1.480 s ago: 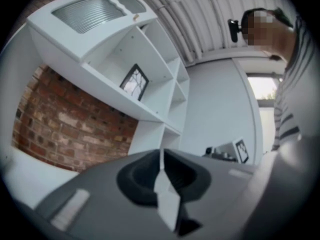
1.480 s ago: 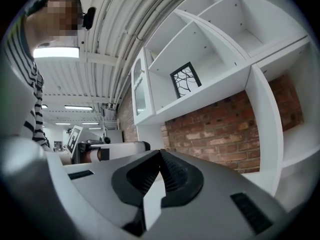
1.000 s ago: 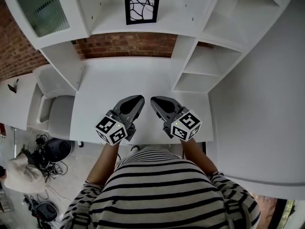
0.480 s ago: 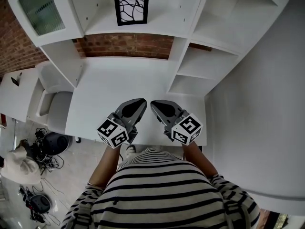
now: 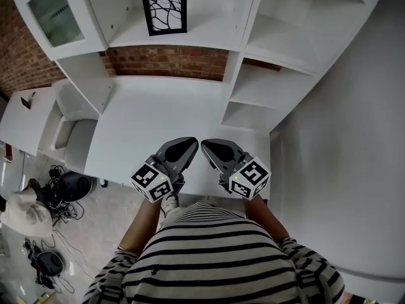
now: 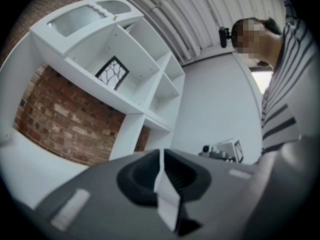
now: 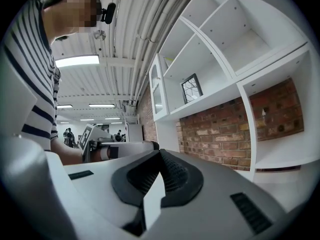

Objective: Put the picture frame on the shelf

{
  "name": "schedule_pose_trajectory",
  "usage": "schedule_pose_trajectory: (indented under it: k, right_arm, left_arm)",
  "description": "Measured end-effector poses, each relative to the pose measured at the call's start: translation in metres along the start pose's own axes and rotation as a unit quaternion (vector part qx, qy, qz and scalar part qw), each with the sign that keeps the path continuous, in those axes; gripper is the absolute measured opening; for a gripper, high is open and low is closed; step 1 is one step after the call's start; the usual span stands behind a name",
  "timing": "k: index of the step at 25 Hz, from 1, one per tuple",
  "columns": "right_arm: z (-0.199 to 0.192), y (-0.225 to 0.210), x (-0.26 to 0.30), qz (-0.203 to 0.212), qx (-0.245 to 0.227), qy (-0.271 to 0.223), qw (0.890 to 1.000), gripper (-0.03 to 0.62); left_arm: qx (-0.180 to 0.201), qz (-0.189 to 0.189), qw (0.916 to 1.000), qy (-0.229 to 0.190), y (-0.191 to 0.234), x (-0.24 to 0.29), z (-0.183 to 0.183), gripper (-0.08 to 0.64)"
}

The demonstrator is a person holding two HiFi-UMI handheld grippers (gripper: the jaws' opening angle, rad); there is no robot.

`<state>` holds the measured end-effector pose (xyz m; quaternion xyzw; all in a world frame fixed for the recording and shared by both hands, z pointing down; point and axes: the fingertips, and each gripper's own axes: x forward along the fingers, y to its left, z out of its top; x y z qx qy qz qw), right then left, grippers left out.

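A black picture frame [image 5: 164,10] with a white branch pattern stands upright on the white shelf [image 5: 190,40] above the desk. It also shows in the left gripper view [image 6: 112,73] and the right gripper view [image 7: 191,88]. Both grippers hover side by side over the desk's front edge, far from the frame. My left gripper [image 5: 188,144] is shut with nothing between its jaws [image 6: 161,154]. My right gripper [image 5: 206,145] is likewise shut and empty [image 7: 159,154].
A white desk [image 5: 158,113] sits against a brick wall [image 5: 171,62]. Open shelf compartments [image 5: 259,87] rise at the right, a glass-door cabinet [image 5: 54,14] at the upper left. A grey chair [image 5: 69,138] and cables and bags on the floor [image 5: 50,233] lie to the left.
Both grippers have drawn back together toward the desk's front edge, away from the shelf. The picture frame stays where it stood. Both stay shut.
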<state>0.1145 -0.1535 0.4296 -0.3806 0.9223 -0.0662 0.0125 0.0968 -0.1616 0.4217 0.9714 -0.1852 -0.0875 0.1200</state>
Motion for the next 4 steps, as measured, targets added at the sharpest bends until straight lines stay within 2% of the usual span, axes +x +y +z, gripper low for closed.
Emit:
schedule_pose_trajectory:
  k: [4]
  right_arm:
    - [-0.004, -0.003, -0.018, -0.002, 0.009, 0.002, 1.000, 0.007]
  left_arm:
    - [-0.005, -0.006, 1.0000, 0.007, -0.017, 0.009, -0.011, 0.028]
